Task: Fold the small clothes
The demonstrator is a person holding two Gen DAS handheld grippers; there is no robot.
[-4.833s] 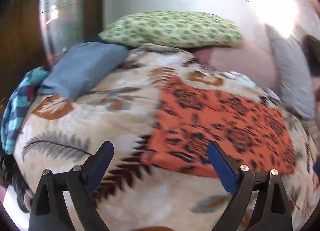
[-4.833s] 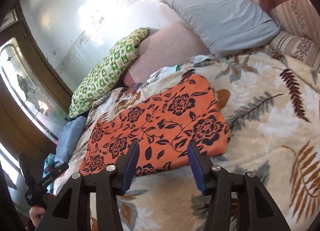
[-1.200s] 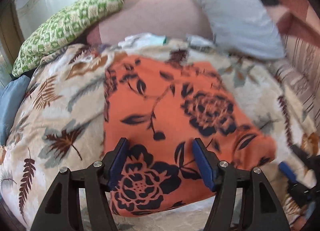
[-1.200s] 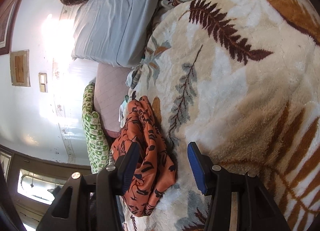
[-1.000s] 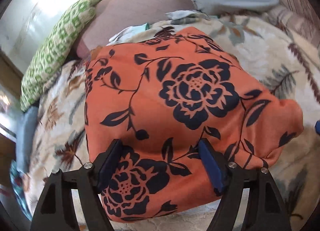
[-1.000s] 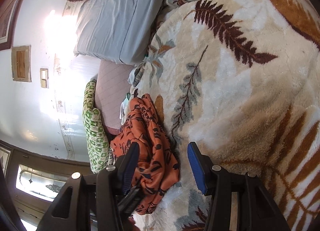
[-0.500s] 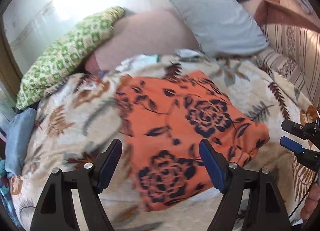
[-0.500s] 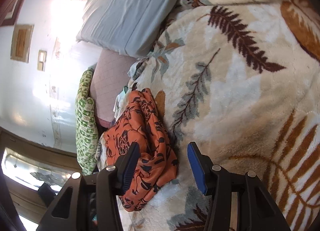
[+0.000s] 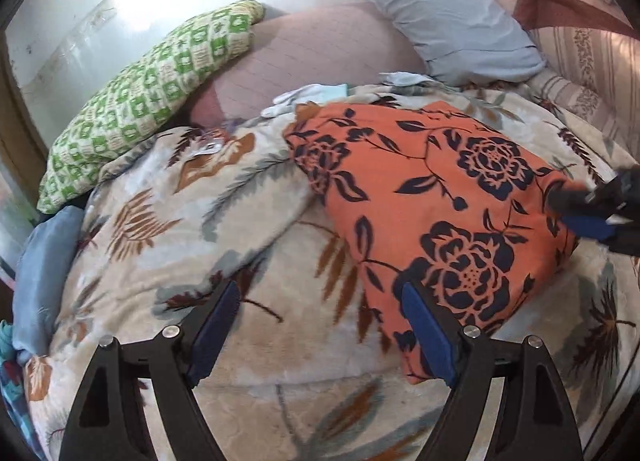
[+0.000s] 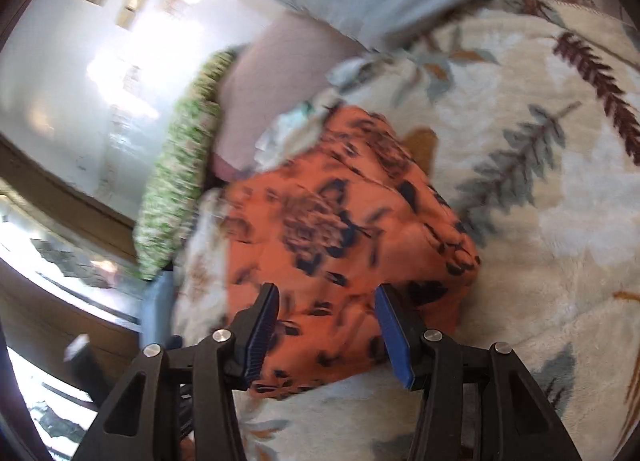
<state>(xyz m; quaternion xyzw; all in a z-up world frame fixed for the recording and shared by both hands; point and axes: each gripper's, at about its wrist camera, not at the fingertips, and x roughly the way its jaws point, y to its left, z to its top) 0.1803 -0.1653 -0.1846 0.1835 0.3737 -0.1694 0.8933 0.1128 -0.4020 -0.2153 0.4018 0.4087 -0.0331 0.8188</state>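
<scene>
Nearest, the left gripper (image 9: 318,317) hangs over the leaf-print blanket (image 9: 192,221), jaws wide and opening further, nothing gripped; its right pad (image 9: 424,335) overlaps the near edge of the orange floral garment (image 9: 432,197) in the left wrist view, contact unclear. The right gripper (image 10: 326,325) has jaws partly open with the garment's near edge seen between them; right wrist view is blurred, pads don't appear to press it. In the left wrist view the right gripper sits at the garment's right edge. The garment lies folded, roughly flat on the blanket, just right of the left gripper. Just beyond its far edge, a small white-and-teal cloth (image 9: 312,95). Further back: green checked pillow (image 9: 152,93) left, pink pillow (image 9: 320,53) middle, grey pillow (image 9: 440,9) right. Blue pillow (image 9: 40,269) at the blanket's left edge.
</scene>
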